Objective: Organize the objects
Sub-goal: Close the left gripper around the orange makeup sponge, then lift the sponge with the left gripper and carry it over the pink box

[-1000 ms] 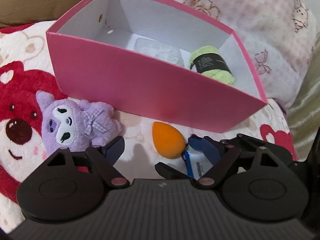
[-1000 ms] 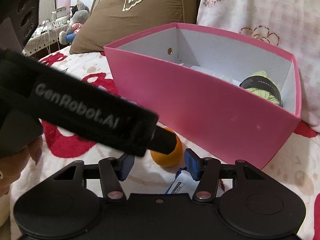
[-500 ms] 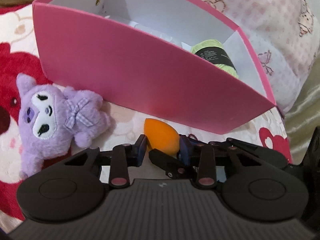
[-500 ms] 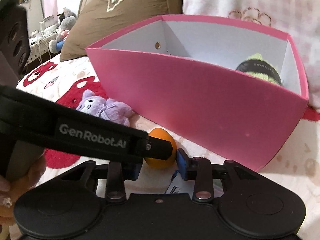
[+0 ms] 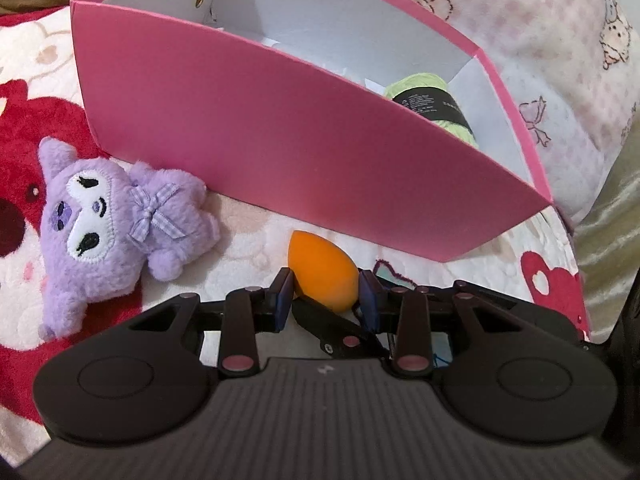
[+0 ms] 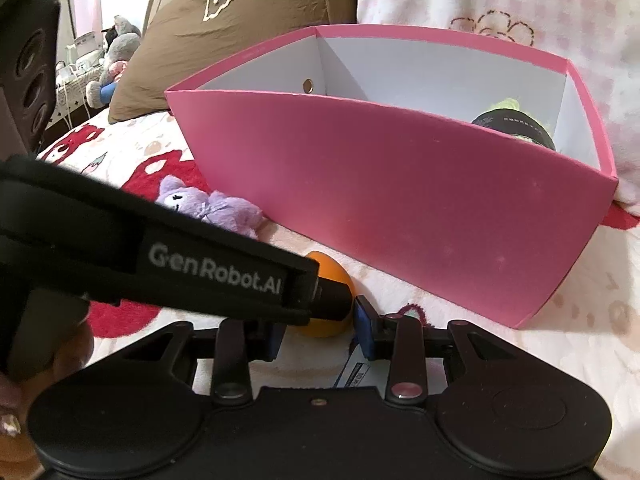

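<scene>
From the left wrist, the left hand-held gripper (image 5: 324, 294) pinches the orange sponge (image 5: 322, 270) on the blanket (image 5: 248, 240) before the pink box (image 5: 280, 140); from the right wrist, the right hand-held gripper (image 6: 320, 332) flanks that sponge (image 6: 326, 326), contact unclear.

Pink box (image 5: 280, 152), orange sponge (image 5: 322, 272)

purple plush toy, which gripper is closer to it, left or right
Left. The left gripper sits just beside the purple plush toy; the right gripper is farther, with the left gripper lying between it and the toy.
</scene>
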